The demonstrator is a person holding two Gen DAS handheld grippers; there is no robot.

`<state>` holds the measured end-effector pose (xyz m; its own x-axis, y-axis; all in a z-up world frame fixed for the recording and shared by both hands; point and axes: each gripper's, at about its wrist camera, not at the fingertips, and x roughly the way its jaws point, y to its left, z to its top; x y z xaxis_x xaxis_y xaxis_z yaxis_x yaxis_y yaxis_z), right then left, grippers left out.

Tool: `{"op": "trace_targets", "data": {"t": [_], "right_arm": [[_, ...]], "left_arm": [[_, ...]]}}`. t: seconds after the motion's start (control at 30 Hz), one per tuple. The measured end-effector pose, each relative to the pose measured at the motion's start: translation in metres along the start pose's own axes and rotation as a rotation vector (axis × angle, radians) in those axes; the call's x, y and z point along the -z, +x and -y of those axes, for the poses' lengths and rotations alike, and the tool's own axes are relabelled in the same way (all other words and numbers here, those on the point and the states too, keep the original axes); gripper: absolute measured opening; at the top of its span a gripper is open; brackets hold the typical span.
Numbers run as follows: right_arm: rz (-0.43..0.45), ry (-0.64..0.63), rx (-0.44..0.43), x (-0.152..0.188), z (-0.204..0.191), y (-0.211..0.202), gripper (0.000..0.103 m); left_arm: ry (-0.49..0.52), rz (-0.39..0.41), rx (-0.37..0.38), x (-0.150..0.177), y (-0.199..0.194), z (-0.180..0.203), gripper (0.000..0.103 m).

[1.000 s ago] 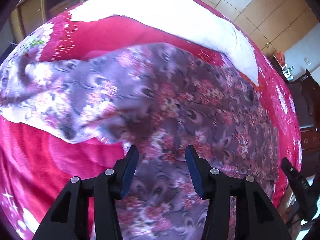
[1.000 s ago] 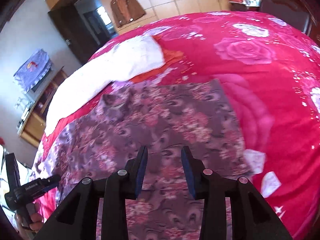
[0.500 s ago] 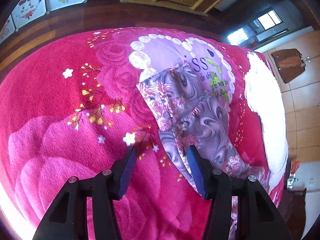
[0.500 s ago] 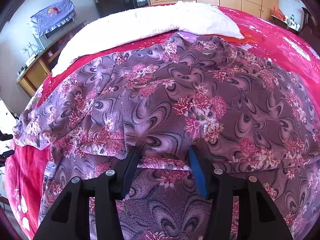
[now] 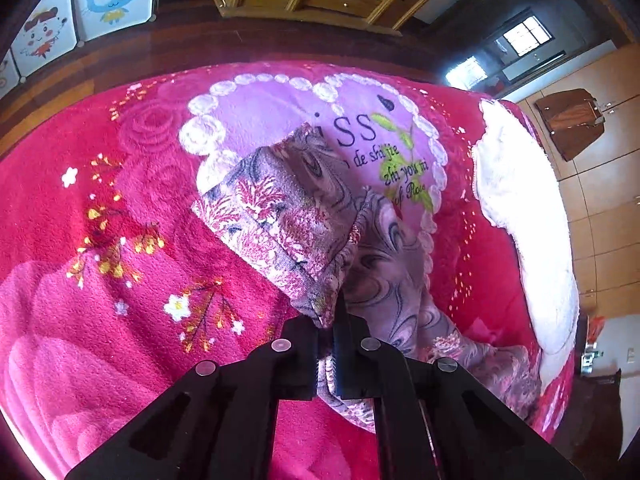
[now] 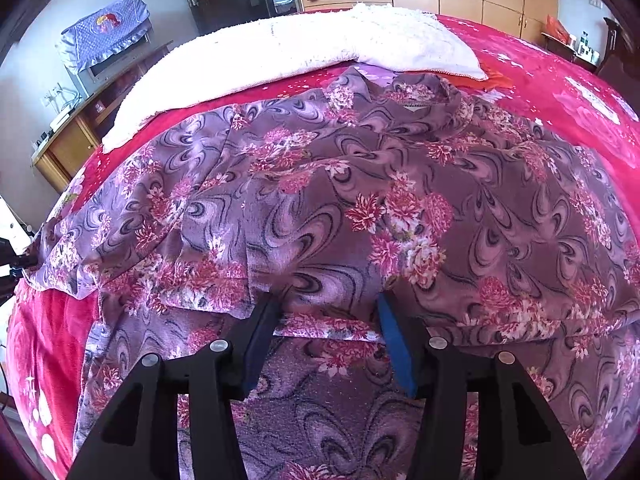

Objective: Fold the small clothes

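Step in hand: we judge this the start of a fold; our left gripper [image 5: 326,330] has its jaws together, clamped on the cuff end of a sleeve of the purple fleece garment with pink flowers and grey swirls [image 6: 360,200].
Right gripper: our right gripper [image 6: 326,320] has its jaws apart, resting astride a raised crease of the same garment at lower centre of the right view; whether the pads press on it we cannot tell.
Garment's place: it lies spread across the red rose-print plush blanket [image 5: 100,240], collar toward the top of the right view.
Next move: we judge the sleeve wants carrying inward over the body, with the right jaws closing on the cloth or pinning it.
Around: a white fluffy blanket [image 6: 280,48] lies just beyond the collar; cartoon-print storage cubes [image 5: 80,12] stand at upper left of the left view.
In the way: the white blanket's edge sits near the collar; the cloth is rumpled.
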<state>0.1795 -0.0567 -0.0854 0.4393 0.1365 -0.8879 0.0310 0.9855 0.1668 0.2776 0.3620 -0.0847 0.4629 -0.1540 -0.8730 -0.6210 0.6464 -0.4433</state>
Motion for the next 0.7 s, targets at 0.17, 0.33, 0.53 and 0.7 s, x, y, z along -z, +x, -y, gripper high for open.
{"op": "trace_targets", "data": {"t": [0.17,0.33,0.53,0.7], "right_arm": [[-0.033,-0.017,0.010,-0.004,0.000,-0.006,0.055],[0.016,-0.042,0.085,-0.001,0.010,-0.031,0.055],[0.058,-0.005,0.148,0.006,0.057,-0.059,0.057],[0.040,0.190,0.117,0.010,0.114,-0.076,0.058]], "left_arm": [[0.052,0.041,-0.005,0.005,-0.029,0.014,0.004],[0.150,0.106,-0.004,0.013,-0.064,0.043,0.004],[0.323,0.162,0.000,0.047,-0.101,0.092,0.004],[0.423,0.173,0.047,0.081,-0.122,0.132,0.004]]}}
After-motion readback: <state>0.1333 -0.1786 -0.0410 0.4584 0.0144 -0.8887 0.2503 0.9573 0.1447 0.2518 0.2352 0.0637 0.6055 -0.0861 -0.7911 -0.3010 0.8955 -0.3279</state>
